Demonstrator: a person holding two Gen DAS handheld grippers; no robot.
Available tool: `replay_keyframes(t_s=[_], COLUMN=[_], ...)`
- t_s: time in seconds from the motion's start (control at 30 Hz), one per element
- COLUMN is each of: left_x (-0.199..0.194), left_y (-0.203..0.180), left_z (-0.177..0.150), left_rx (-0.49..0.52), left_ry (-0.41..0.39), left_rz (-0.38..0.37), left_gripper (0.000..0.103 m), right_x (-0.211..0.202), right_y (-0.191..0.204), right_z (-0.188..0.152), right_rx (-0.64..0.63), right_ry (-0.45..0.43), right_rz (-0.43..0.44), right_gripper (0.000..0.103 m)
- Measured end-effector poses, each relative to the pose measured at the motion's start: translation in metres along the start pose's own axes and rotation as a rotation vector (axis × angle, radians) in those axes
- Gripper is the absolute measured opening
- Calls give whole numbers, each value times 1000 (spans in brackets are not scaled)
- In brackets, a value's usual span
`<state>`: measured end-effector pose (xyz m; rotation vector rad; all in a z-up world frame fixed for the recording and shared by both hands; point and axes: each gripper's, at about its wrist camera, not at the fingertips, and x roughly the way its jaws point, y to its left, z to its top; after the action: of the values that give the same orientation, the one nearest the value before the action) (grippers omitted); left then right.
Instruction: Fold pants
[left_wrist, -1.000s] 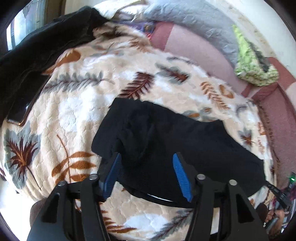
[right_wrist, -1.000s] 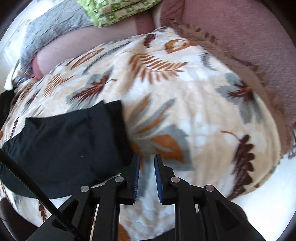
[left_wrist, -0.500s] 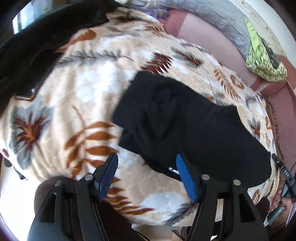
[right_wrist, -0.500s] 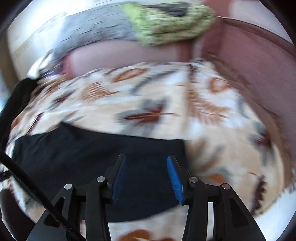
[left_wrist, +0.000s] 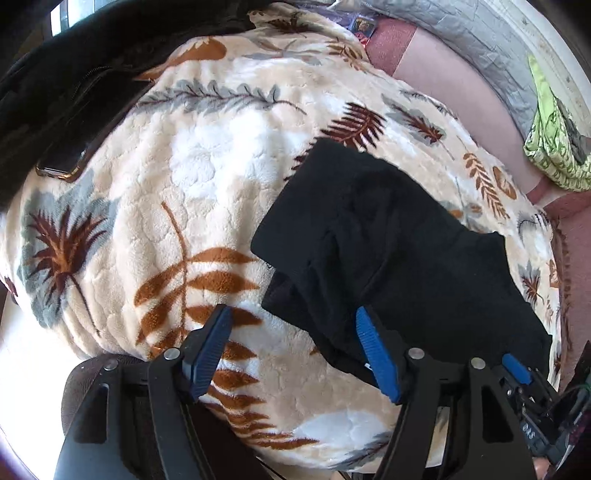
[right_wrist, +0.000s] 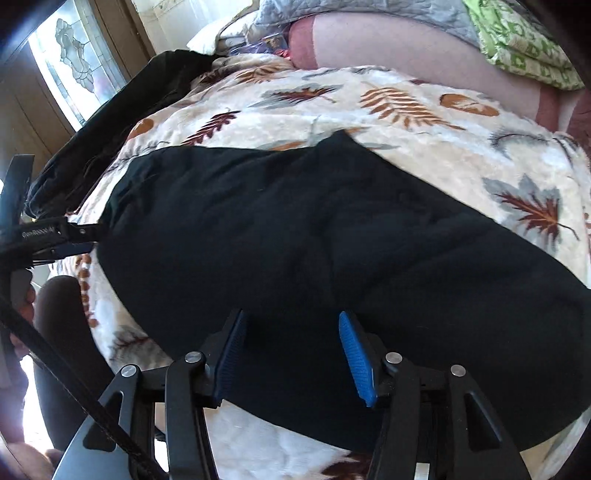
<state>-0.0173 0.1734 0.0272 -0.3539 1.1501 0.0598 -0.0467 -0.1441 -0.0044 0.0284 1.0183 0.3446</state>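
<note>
In your left wrist view, a plush cream blanket (left_wrist: 221, 192) printed with rust, brown and grey leaves covers a bed. The black pants (left_wrist: 399, 251) lie folded on it, right of centre, one layer lapped over another with a crease running through the cloth. Your left gripper (left_wrist: 293, 332) has its blue-padded jaws spread wide and holds nothing; the right pad sits at the near edge of the pants, the left pad over bare blanket. A phone (left_wrist: 77, 147) lies at the blanket's left edge beside dark clothing (left_wrist: 74, 66). A grey quilt (left_wrist: 476, 40) and green patterned cloth (left_wrist: 554, 147) lie far right. Half a second ago the pants sat further from these jaws. In your right wrist view, the pants (right_wrist: 314, 240) fill the middle of the blanket (right_wrist: 406, 110). Your right gripper (right_wrist: 290, 332) is also spread wide and empty, both pads over black cloth. A patterned glass window (right_wrist: 70, 62) shows upper left. A second ago these jaws were nearly shut over blanket beside the pants.
</note>
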Motion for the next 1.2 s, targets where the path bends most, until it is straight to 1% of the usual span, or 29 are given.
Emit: replay_keyframes(t_s=[0.1,0.17,0.2,0.23,0.27,0.3,0.33,0.37,0.4,0.43,0.5,0.53,0.57,0.63,0.73,0.77,0.83,0.87,0.93,1.0,1.07,1.1,1.13,1.2], left_x=[-21,-39,-44,-50,-53,-53,-52,-49,-46,-42,-37,-34,-31,-25,-18,-17,-16,-14,-10,-2,10,13,20,27], left_y=[-7,-17,-22,-29,-37,-45,-55,-68,-75,-89,-106,-121,-130,-151,-184,-194,-212,-227,-253,-277,-313,-325,-349,-379], left_z=[-3,-6,-6,-7,-7,-7,-8,-10,-10,-12,-18,-21,-24,-28,-32,-34,-36,-36,-38,-37,-38,-40,-42,-49], left_rx=[35,73,90,114,139,160,186,218,233,262,303,338,361,406,472,492,531,569,635,687,748,768,809,866], left_ry=[-50,-98,-113,-127,-133,-134,-134,-123,-114,-96,-80,-72,-70,-60,-37,-32,-32,-33,-24,3,58,74,101,121], left_rz=[9,32,40,45,45,42,37,33,30,16,-8,-19,-24,-31,-61,-70,-89,-102,-129,-166,-229,-249,-281,-312], left_gripper=[69,69,70,71,73,73,74,74,74,74,74,74,74,74,74,74,74,74,74,74,74,74,74,74], right_x=[-8,-13,-17,-23,-29,-34,-38,-44,-48,-52,-67,-75,-80,-89,-102,-108,-115,-120,-126,-128,-128,-127,-125,-121], right_y=[-24,-48,-59,-73,-83,-92,-99,-109,-120,-132,-158,-167,-174,-185,-184,-182,-185,-188,-197,-205,-212,-214,-215,-216], right_z=[-2,-6,-9,-14,-15,-18,-21,-26,-29,-34,-45,-50,-53,-58,-59,-59,-62,-65,-73,-81,-91,-95,-98,-102], right_rx=[58,129,164,210,240,268,289,309,337,376,477,515,535,572,549,536,534,547,585,620,653,664,671,673], right_ry=[-13,-22,-32,-50,-62,-67,-73,-79,-87,-99,-138,-153,-168,-201,-237,-250,-270,-283,-296,-299,-299,-300,-302,-306], right_rz=[-64,-93,-87,-64,-39,-62,-113,-160,-180,-178,-136,-165,-169,-129,-184,-228,-278,-286,-281,-273,-244,-225,-208,-179], right_gripper=[57,57,56,55,56,56,56,56,56,56,55,55,55,55,56,62,66,66,66,68,68,68,68,68])
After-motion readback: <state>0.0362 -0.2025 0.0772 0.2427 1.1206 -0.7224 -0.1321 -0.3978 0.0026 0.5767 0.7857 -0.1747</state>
